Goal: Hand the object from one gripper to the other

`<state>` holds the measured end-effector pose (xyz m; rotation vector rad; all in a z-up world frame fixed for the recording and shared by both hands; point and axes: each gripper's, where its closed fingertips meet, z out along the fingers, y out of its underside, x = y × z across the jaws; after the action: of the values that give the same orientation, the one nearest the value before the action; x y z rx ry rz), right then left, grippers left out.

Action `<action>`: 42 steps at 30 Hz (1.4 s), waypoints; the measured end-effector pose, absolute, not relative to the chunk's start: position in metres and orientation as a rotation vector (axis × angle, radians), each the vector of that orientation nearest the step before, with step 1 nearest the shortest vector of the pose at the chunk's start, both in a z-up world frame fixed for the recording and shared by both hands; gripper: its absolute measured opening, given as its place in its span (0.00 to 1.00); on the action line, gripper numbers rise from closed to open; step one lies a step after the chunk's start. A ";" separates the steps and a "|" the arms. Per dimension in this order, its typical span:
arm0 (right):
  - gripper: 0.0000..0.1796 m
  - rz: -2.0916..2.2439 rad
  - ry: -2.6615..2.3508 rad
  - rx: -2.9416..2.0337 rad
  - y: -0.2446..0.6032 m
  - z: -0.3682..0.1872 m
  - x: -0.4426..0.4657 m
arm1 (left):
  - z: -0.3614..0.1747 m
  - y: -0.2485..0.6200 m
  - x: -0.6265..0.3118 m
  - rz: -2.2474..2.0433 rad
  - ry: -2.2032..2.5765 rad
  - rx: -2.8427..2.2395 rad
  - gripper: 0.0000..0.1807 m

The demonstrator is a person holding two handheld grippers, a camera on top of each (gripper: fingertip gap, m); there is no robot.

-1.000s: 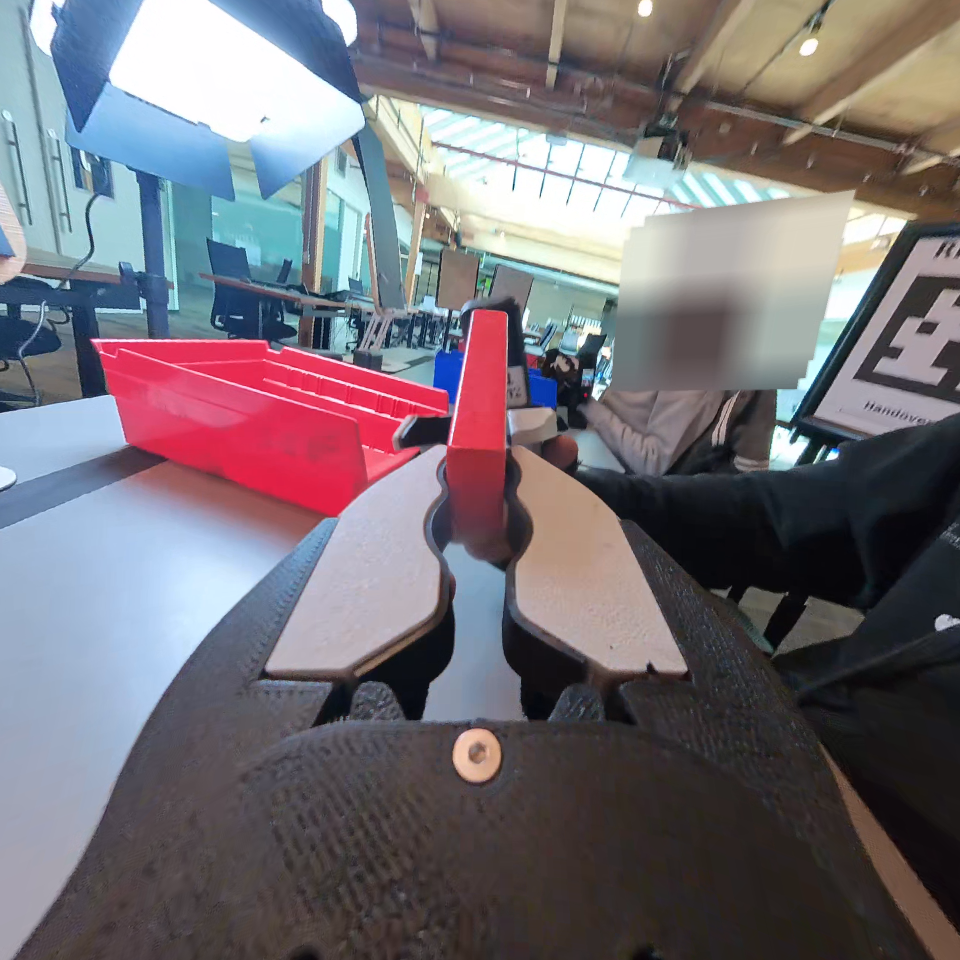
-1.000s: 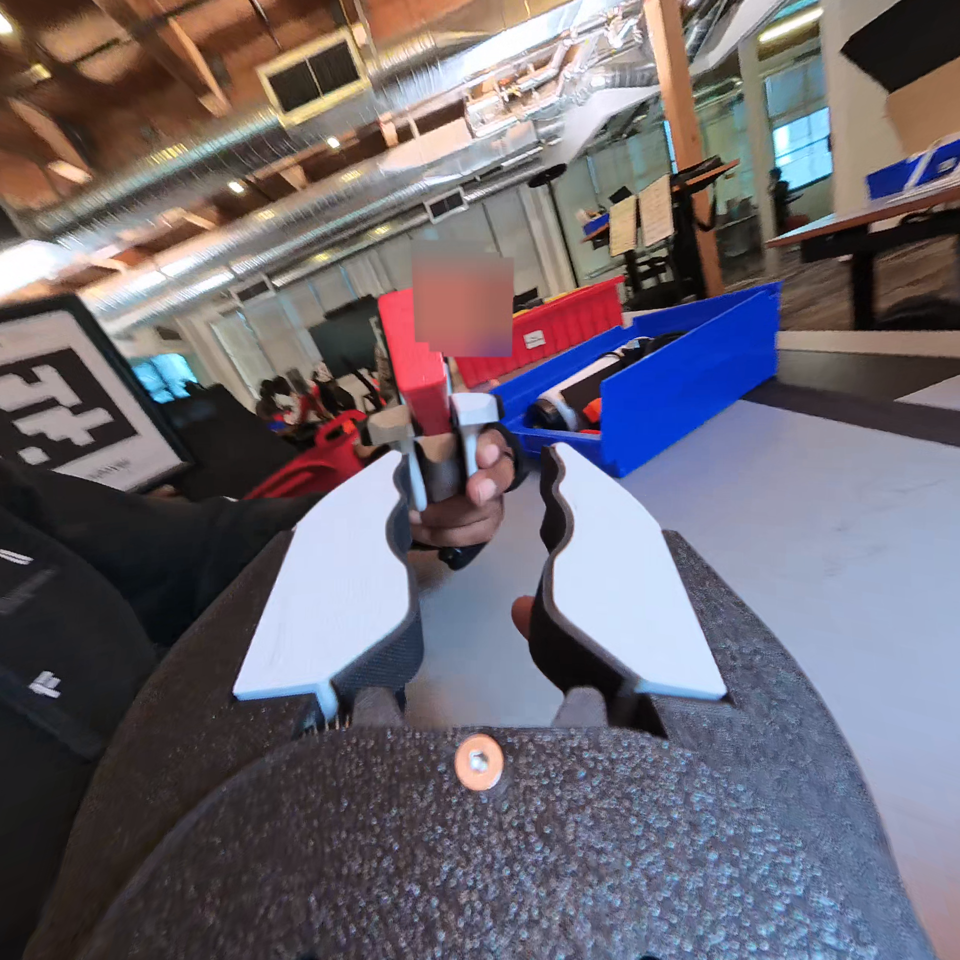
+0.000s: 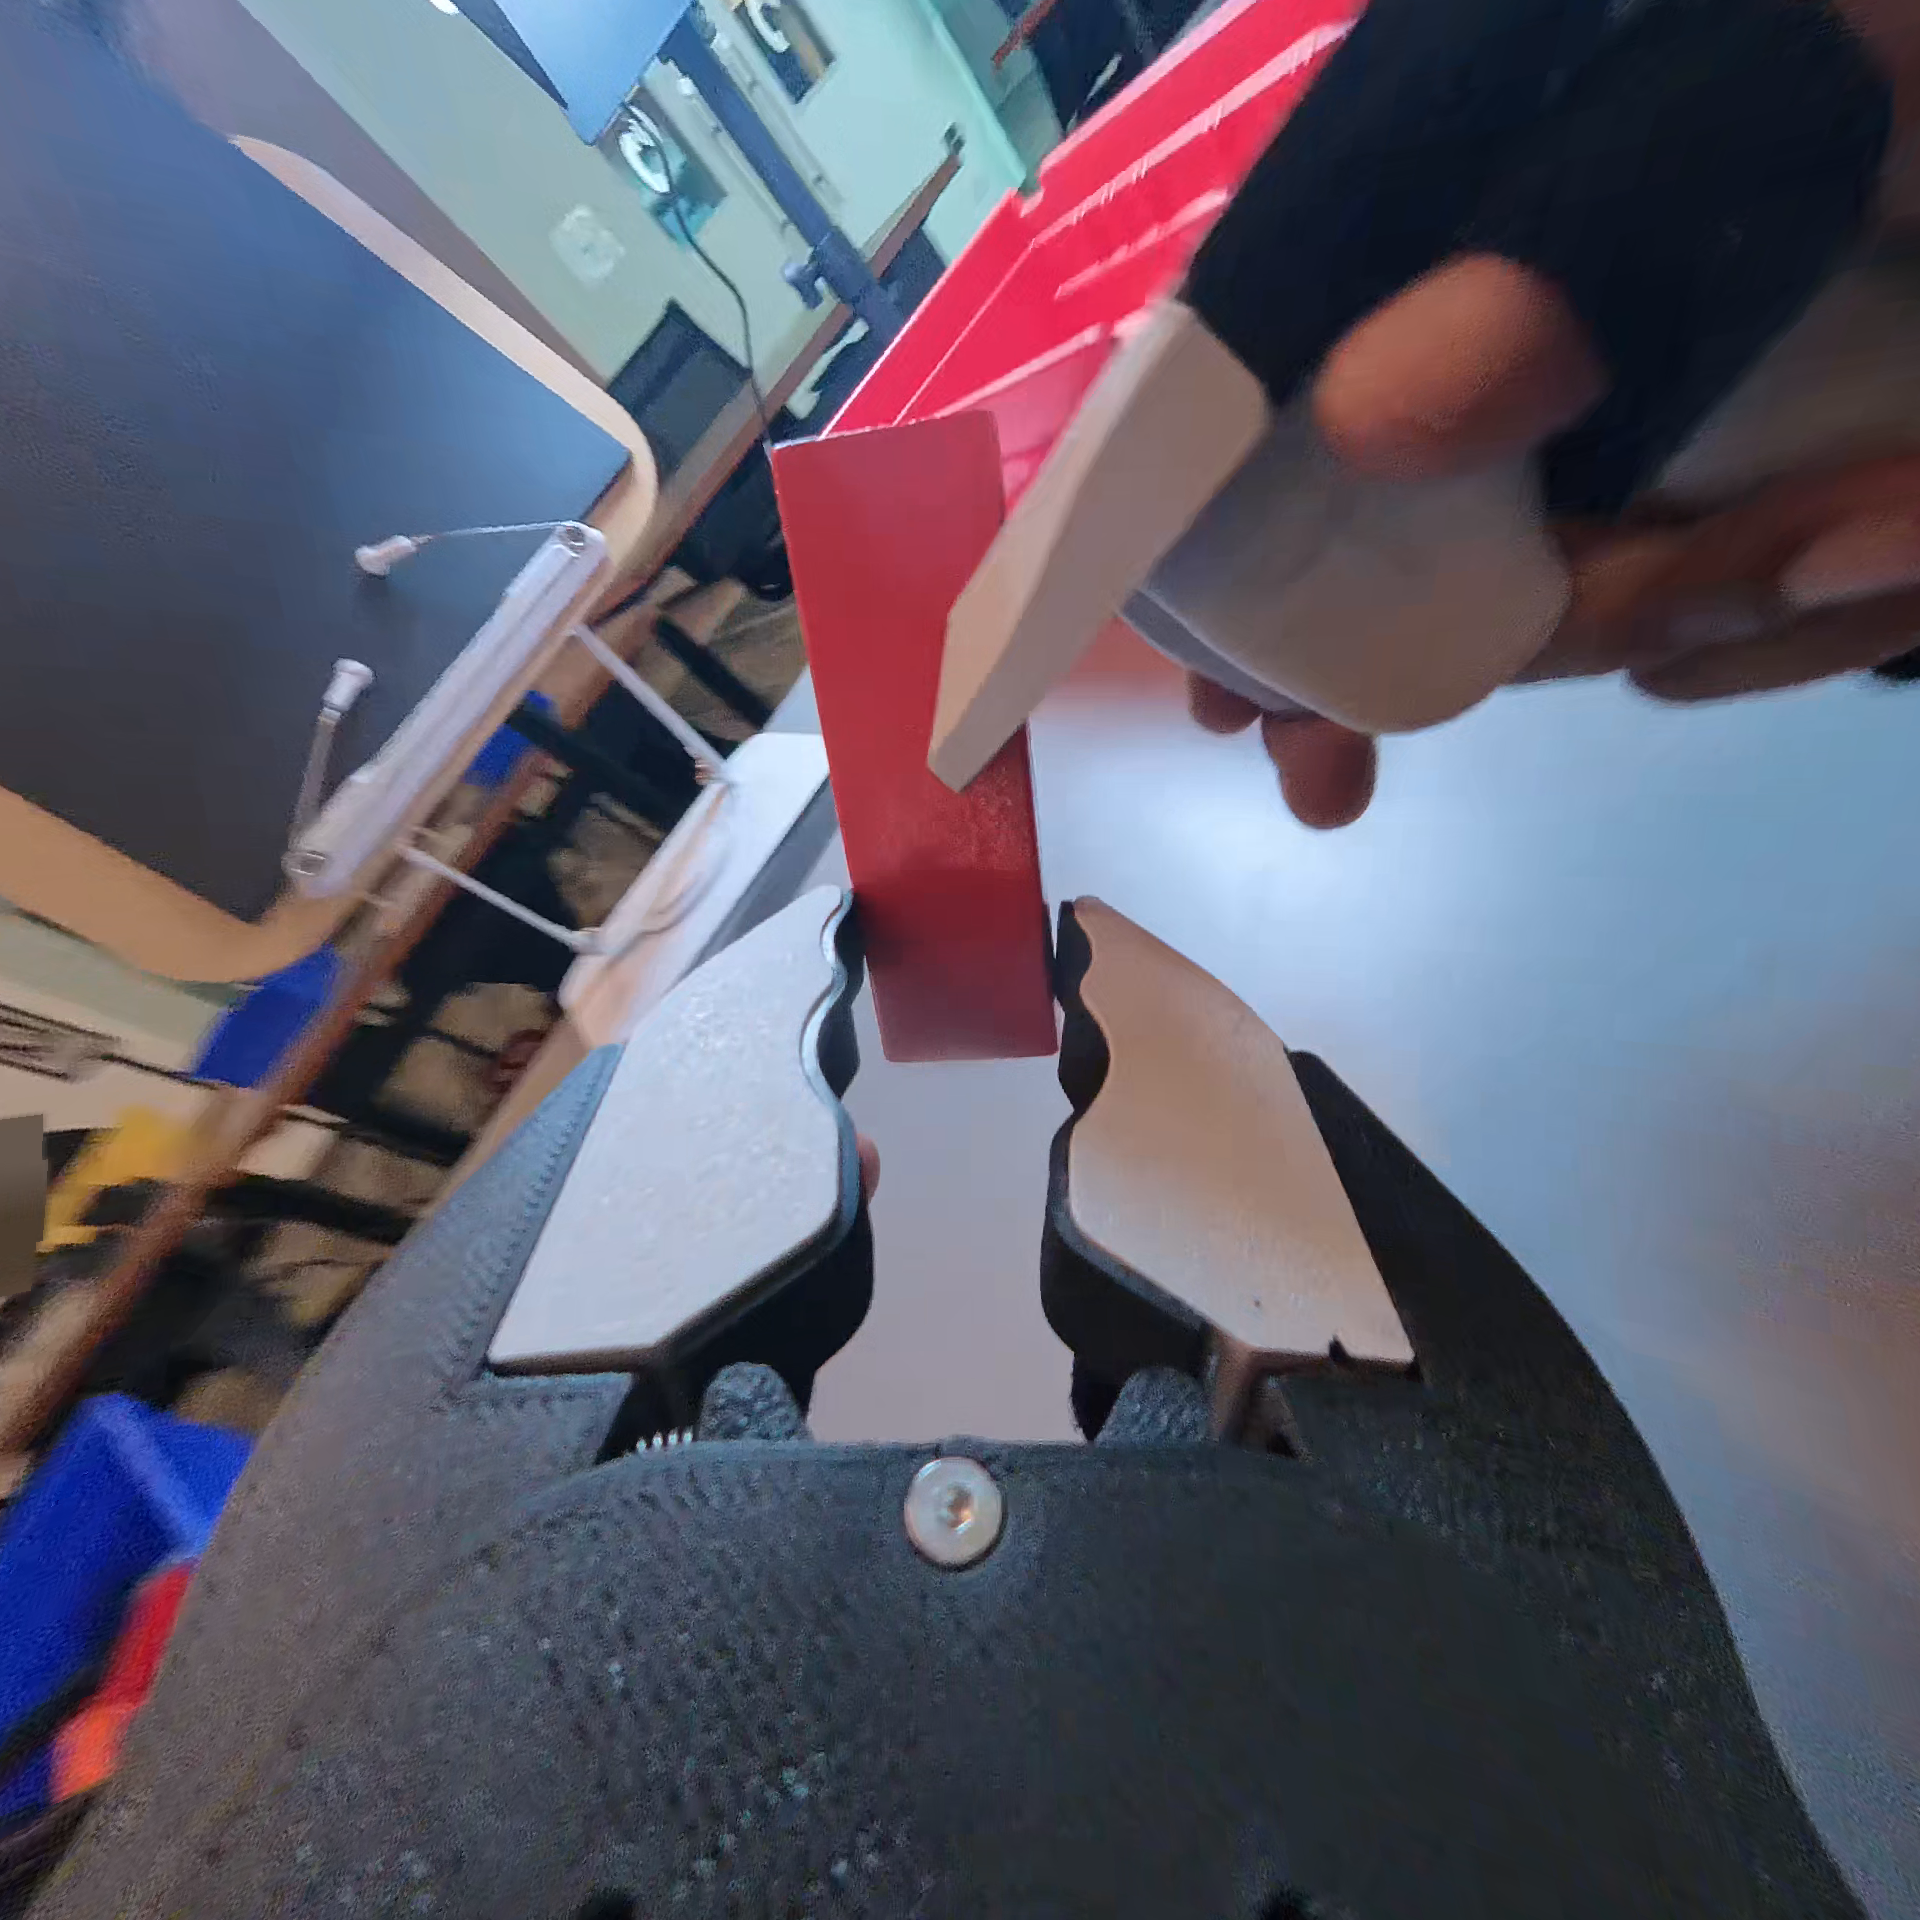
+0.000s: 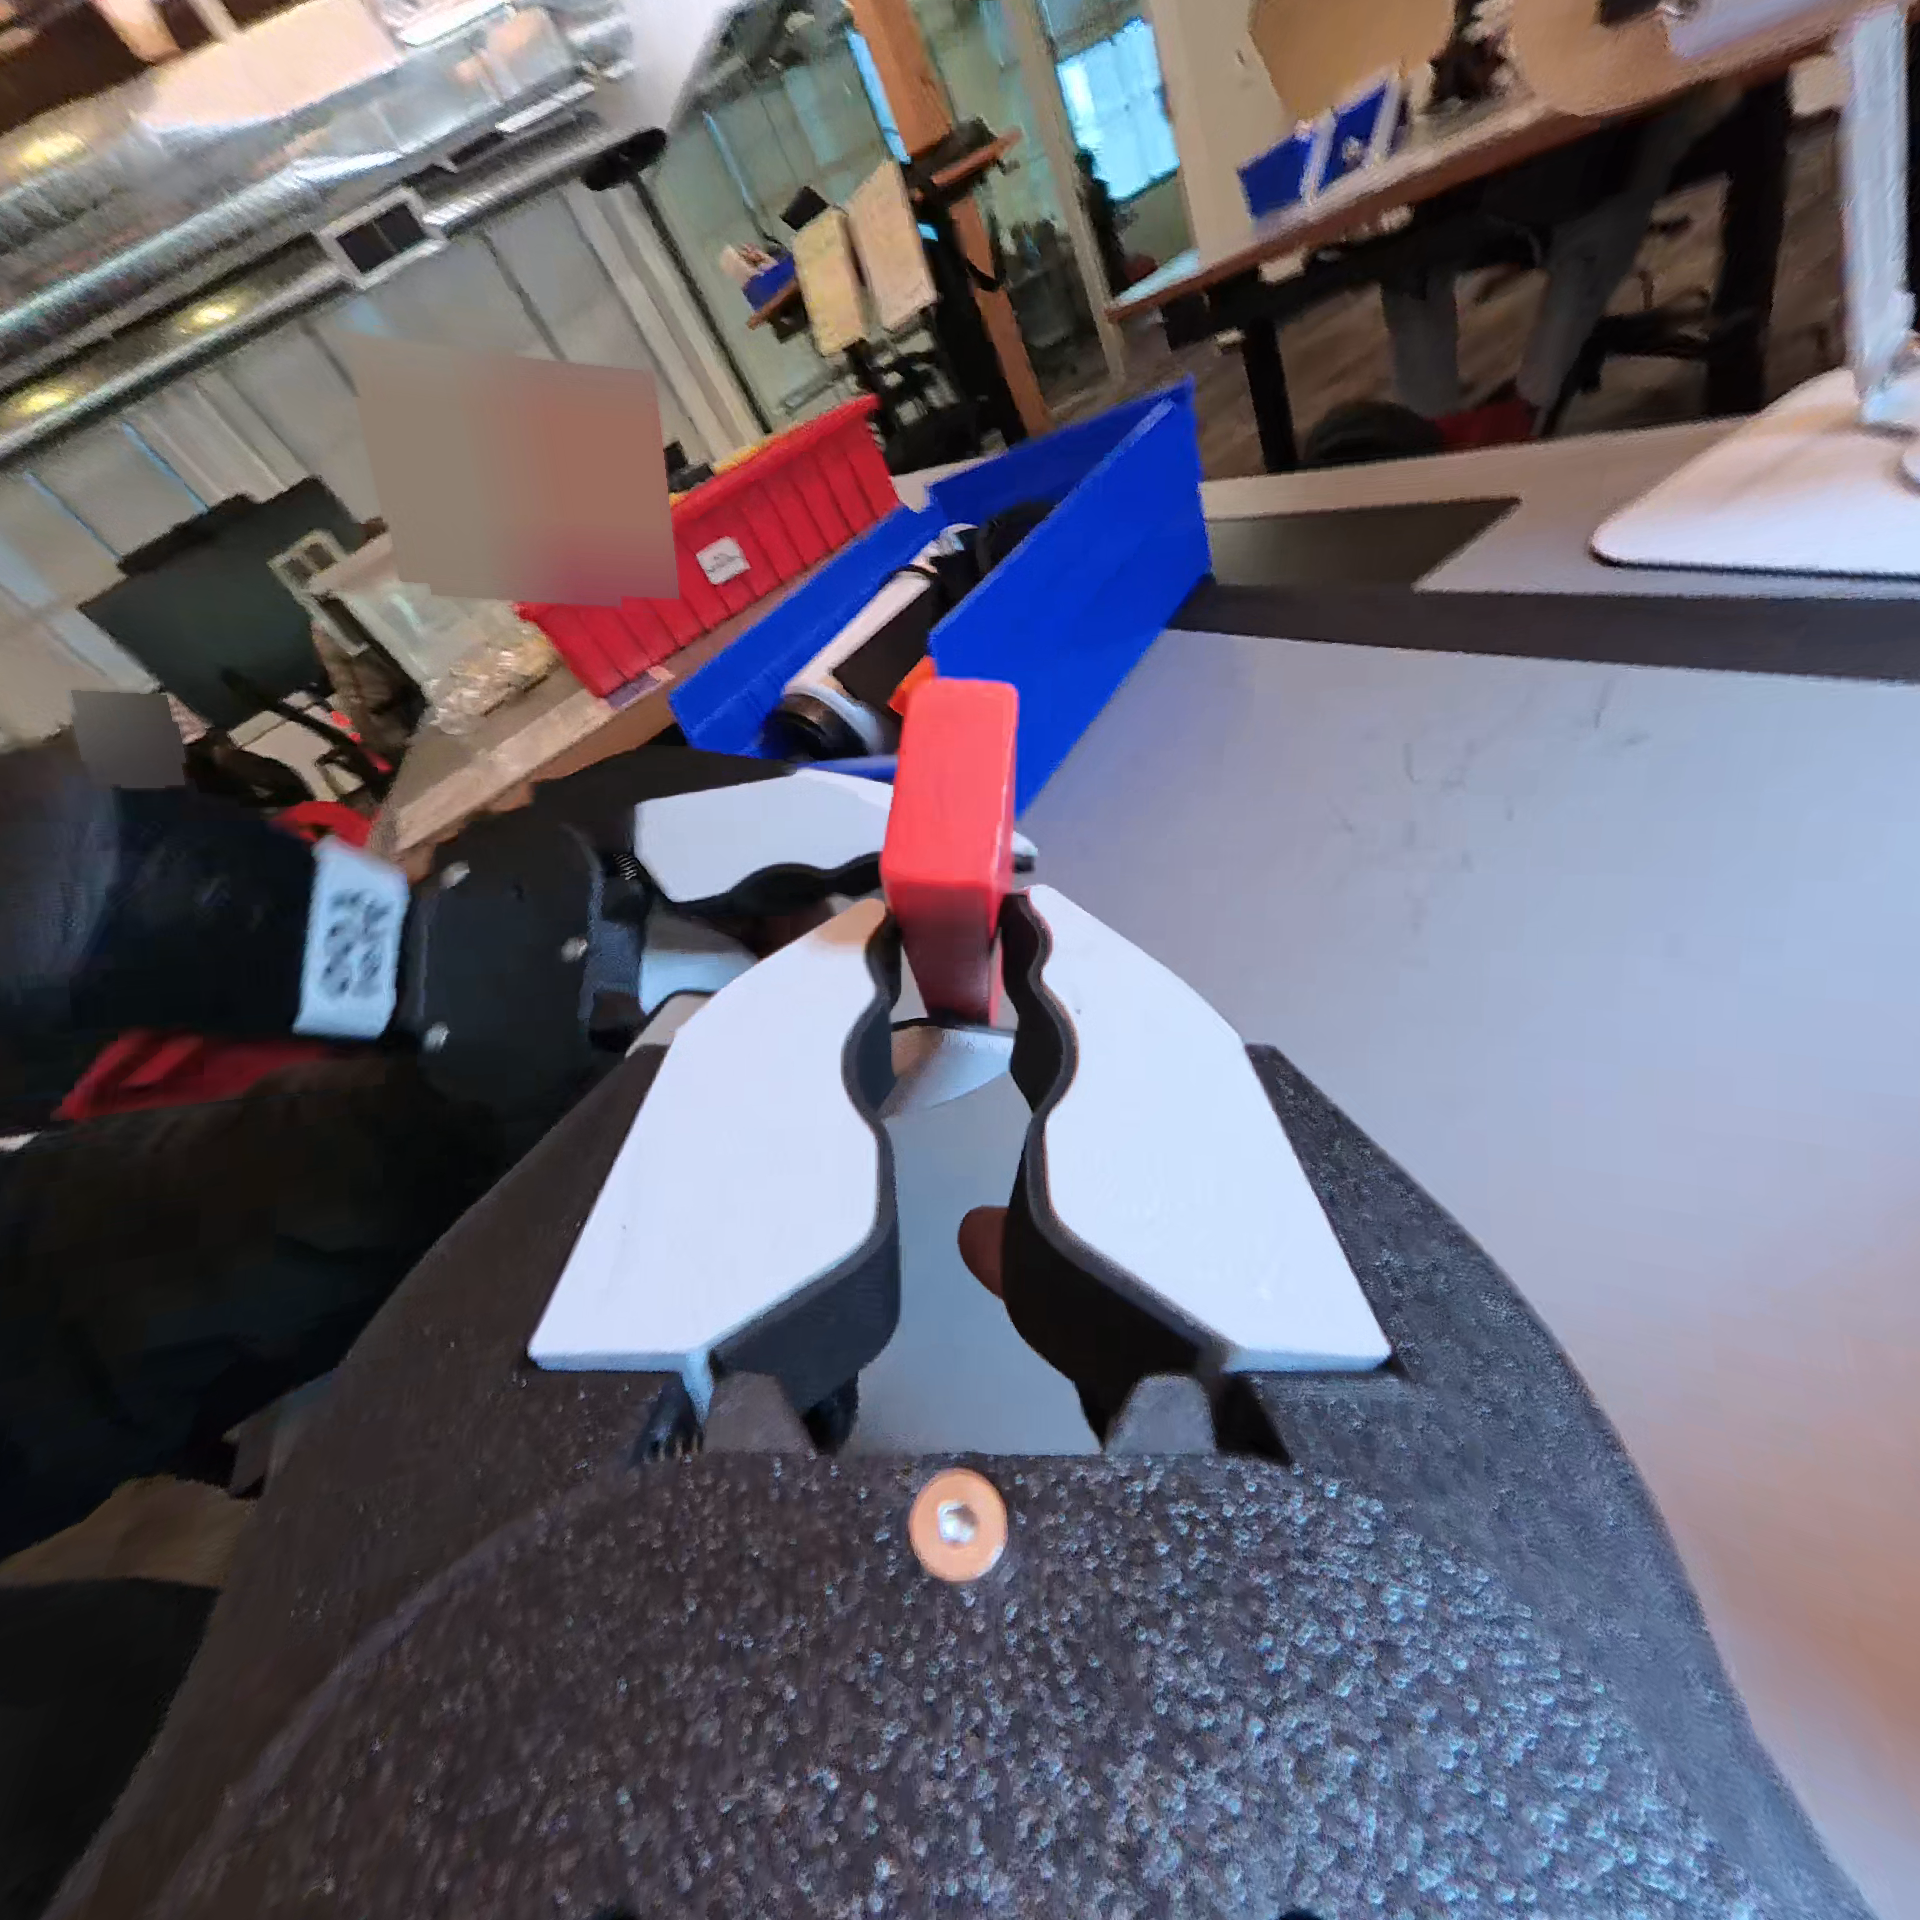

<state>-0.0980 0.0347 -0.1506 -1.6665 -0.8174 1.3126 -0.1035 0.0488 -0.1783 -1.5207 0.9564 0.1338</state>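
The red block stands up between my right gripper's fingertips, which are shut on its lower part. In the left wrist view the red block shows its wide face. Its near end lies between my left gripper's spread fingers; the left pad touches it and a thin gap shows on the right. A finger of the right gripper presses on the block from the upper right, with a gloved hand behind it. The left gripper's fingers reach in from the left in the right wrist view.
A blue bin holding several items sits on the grey table, with a red crate behind it. A white stand base is at the far right. A red bin lies beyond the block. Only a small space, under 4 cm, lies between the two pairs of fingers.
The right gripper has closed on the red block. The left gripper has opened wider and rolled; the block now shows its wide face between the left fingers.
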 end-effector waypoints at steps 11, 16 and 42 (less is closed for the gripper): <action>0.27 1.656 -1.224 -1.223 -0.016 -0.128 -0.081 | -0.145 -0.032 -0.064 -1.342 0.935 -1.430 0.20; 0.23 1.795 -1.354 -1.145 -0.050 -0.126 -0.083 | -0.147 -0.065 -0.054 -1.641 1.046 -1.406 0.20; 0.14 1.364 -1.013 -1.409 0.013 -0.125 -0.093 | -0.158 0.006 -0.074 -1.050 0.780 -1.593 0.09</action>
<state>-0.0929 0.0131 -0.1249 -1.4094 -1.0131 1.3639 -0.0742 0.0060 -0.1581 -1.5927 0.7796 -1.0505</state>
